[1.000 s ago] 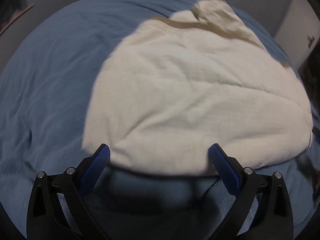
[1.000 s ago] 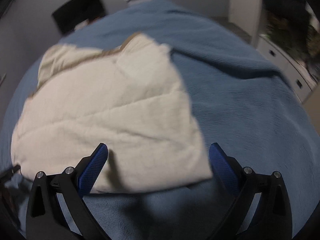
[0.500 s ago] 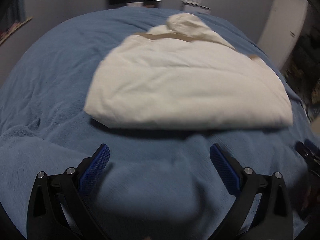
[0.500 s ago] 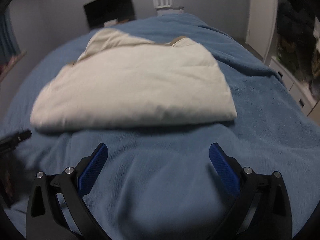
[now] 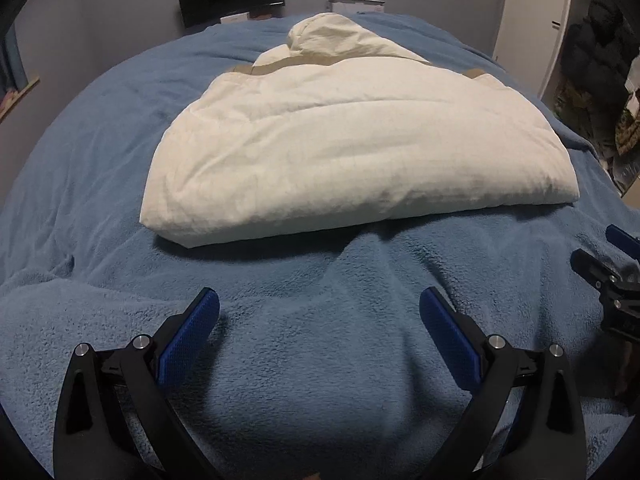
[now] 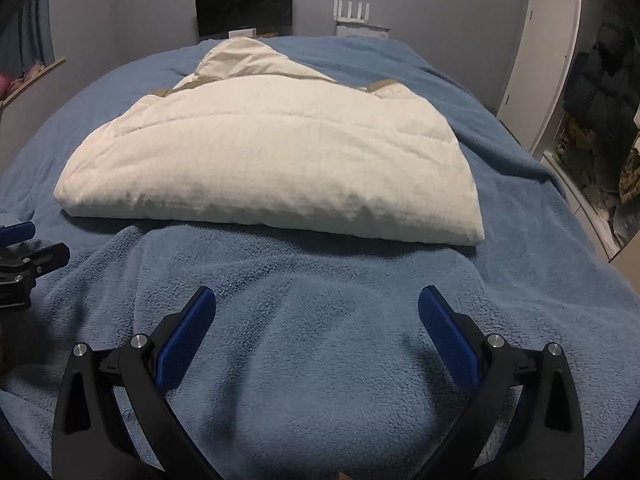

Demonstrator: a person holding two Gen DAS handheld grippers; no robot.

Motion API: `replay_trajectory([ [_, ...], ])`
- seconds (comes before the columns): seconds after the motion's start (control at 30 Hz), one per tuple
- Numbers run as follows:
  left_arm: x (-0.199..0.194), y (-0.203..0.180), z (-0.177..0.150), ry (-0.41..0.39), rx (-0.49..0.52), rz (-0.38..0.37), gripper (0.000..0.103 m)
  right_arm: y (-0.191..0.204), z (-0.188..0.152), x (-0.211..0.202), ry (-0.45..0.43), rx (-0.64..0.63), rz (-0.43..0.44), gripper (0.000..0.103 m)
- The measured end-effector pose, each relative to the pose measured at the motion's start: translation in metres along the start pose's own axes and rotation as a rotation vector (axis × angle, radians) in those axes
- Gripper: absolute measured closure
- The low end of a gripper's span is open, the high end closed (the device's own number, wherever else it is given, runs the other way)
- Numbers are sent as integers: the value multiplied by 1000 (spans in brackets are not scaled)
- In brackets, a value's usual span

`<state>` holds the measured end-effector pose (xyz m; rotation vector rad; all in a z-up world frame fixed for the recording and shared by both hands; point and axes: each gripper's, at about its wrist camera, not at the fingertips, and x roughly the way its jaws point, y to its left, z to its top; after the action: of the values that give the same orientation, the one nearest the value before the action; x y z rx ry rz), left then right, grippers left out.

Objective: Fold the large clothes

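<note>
Bed [image 5: 100, 152] under a blue blanket fills both views; the coat [image 5: 352, 152], cream and quilted, lies on it folded into a thick slab, hood end toward the far wall, fold edge toward you. Judgement: you're between folds, or at the end of them. The body is doubled over and sits squarely, nothing is in hand. If another fold is wanted, the next move calls for both hand-held grippers to go forward to the two near corners, pinch through all layers, and carry them together toward the hood; padded fabric will likely spring back, so press it down afterwards. Left hand-held gripper [image 5: 320, 312]: fingers wide apart, empty, hovering over blanket, well short of the coat. Right hand-held gripper [image 6: 316, 312]: same, spread and empty. The left view shows the coat's left near corner and the right gripper's tip at its right edge. The right view shows the right near corner more squarely, the cupboard [image 6: 548, 60] and dark clutter beside it, and the monitor [image 6: 244, 4] in full.
</note>
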<state>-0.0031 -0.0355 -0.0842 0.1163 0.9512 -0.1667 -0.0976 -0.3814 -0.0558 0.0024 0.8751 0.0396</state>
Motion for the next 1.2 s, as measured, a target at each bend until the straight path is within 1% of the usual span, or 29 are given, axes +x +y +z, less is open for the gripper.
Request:
replay_trajectory([
  [0.27, -2, -5, 0, -6, 17, -1, 6, -4, 1, 2, 3, 26, 7, 6],
  [1.2, 0, -4, -1, -2, 9, -5, 7, -7, -1, 6, 24, 43, 3, 6],
])
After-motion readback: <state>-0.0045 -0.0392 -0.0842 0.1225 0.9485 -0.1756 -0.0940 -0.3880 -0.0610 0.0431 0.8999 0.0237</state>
